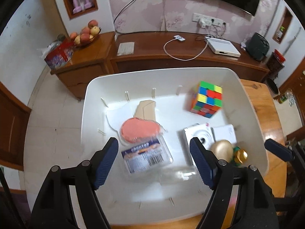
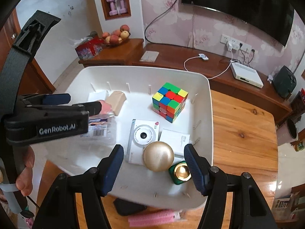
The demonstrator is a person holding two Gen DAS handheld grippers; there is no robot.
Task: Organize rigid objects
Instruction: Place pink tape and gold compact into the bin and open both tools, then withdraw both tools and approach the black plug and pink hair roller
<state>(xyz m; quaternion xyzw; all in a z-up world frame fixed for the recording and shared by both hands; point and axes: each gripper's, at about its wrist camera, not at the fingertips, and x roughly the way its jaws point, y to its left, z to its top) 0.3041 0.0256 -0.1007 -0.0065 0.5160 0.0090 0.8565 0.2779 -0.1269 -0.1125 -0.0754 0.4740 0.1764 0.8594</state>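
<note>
In the white bin (image 2: pixel 207 114): cube (image 2: pixel 170 101), camera (image 2: pixel 142 140), barcoded packet (image 1: pixel 146 156).
Left gripper (image 1: pixel 153 162), its side reading "GenRobot.AI", and right gripper (image 2: pixel 153 168) both hover spread, grasping nothing.

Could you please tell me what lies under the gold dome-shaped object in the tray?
The gold dome overlaps the white camera's corner and a white booklet; whatever sits directly beneath it is hidden.

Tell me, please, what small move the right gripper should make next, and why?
Probably draw back toward the table's near edge and reach for the pink comb. The right gripper has open, empty jaws above the white bin, where the gold compact already lies, while the comb lies outside it.
</note>
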